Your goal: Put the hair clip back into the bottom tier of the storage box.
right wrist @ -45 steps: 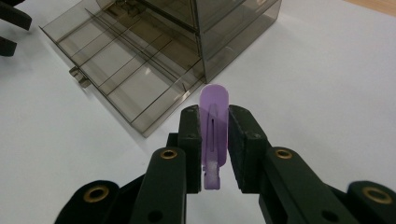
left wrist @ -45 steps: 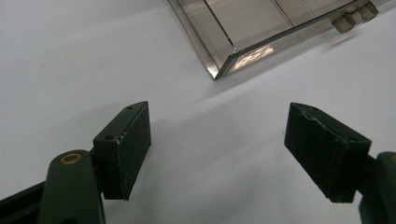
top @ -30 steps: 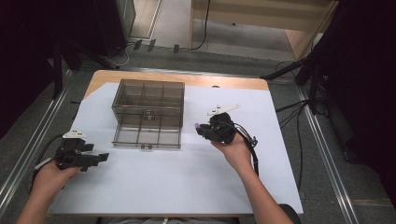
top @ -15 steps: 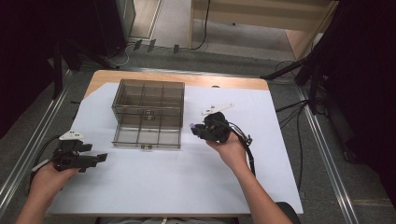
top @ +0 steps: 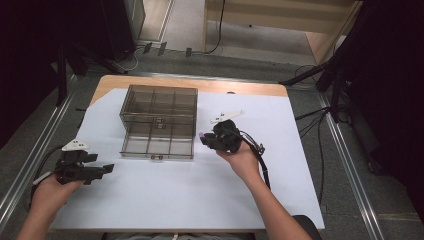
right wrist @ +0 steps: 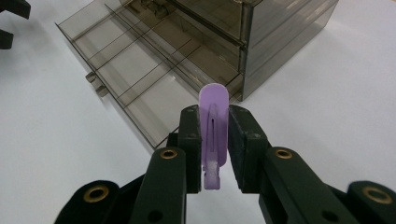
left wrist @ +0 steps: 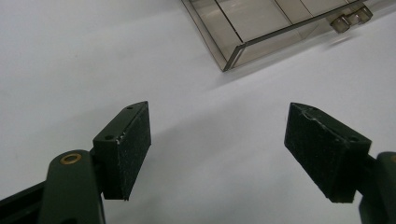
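A smoky clear plastic drawer box (top: 159,114) stands on the white sheet, its lower drawer (top: 157,145) pulled out toward me and split into compartments (right wrist: 140,79). My right gripper (top: 204,139) hovers just right of the open drawer, shut on a small purple clip (right wrist: 213,128) that stands upright between its pads; the purple tip (top: 201,135) points at the drawer. My left gripper (top: 107,169) rests low at the left of the sheet, open, with nothing between its pads (left wrist: 133,144). The drawer's corner (left wrist: 233,55) lies ahead of it.
The white sheet (top: 280,165) covers most of the wooden table (top: 240,87). A cable (top: 260,160) trails from the right gripper along the forearm. Metal rails (top: 350,170) and dark stands flank the table.
The right gripper with the purple clip has drifted slightly left, closer to the open drawer. The left gripper has stayed where it was.
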The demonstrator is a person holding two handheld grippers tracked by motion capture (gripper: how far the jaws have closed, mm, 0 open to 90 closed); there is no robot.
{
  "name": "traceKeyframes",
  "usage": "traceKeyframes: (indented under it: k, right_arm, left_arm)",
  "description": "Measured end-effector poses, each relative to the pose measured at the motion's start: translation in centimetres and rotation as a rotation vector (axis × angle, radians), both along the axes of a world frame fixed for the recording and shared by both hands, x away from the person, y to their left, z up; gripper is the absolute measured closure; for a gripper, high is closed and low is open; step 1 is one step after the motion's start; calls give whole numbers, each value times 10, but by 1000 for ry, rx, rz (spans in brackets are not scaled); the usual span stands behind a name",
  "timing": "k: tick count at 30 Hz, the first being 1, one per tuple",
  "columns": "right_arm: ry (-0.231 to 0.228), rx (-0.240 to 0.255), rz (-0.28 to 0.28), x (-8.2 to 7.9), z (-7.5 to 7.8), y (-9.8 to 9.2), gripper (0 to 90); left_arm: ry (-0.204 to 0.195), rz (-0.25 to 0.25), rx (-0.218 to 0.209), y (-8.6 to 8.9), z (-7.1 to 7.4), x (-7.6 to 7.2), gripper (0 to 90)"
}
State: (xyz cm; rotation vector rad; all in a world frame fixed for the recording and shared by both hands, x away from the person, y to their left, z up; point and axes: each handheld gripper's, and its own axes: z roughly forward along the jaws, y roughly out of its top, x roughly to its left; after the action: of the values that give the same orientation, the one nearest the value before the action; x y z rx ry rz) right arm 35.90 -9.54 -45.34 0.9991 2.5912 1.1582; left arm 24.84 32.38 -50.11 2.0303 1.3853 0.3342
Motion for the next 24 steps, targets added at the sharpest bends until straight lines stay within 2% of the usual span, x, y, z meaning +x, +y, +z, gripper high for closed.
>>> traceKeyframes:
  k: [13,20,24]
  right_arm:
    - [5,-7,23,1,-4,16,773]
    - [14,-11,39,3,-6,21,772]
    - [17,-11,46,4,-6,27,773]
  left_arm:
    - [12,-6,3,1,-1,-1,235]
    - [-4,1,0,1,0,-2,234]
    - [2,-6,4,0,0,-2,234]
